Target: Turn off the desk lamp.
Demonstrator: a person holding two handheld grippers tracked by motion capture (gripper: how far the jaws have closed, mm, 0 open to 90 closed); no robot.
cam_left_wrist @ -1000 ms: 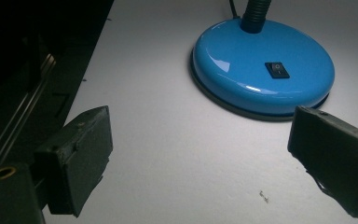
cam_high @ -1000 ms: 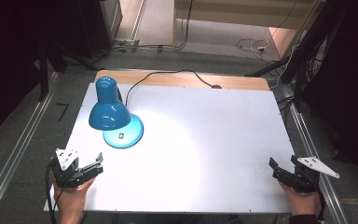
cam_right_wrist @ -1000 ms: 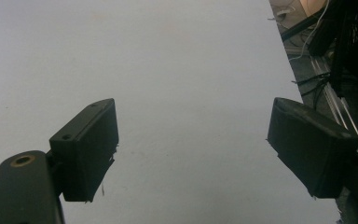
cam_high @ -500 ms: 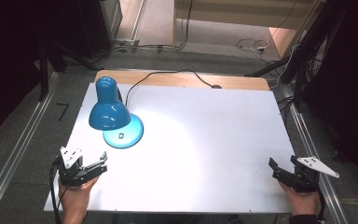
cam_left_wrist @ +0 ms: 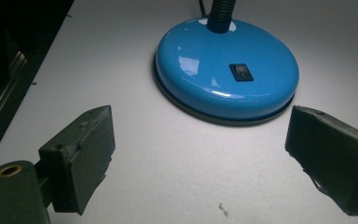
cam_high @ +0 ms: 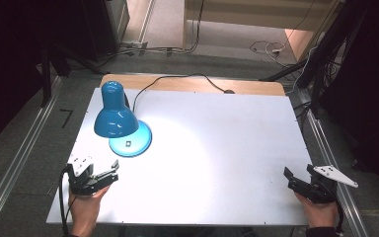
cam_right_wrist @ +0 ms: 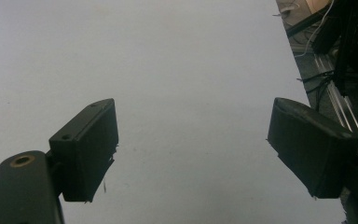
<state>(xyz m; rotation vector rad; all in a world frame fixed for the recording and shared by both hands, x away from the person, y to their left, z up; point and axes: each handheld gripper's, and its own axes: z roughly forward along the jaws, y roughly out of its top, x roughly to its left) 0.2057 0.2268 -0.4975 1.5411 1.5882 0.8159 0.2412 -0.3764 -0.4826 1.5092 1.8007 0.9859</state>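
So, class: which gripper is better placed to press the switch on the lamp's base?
Left. The left gripper is open just short of the lamp base, its switch facing it; the right gripper sits at the table's opposite side.

a white table (cam_high: 217, 163) spans the middle of the frame; cables (cam_high: 264, 48) lie on the floor at upper right.
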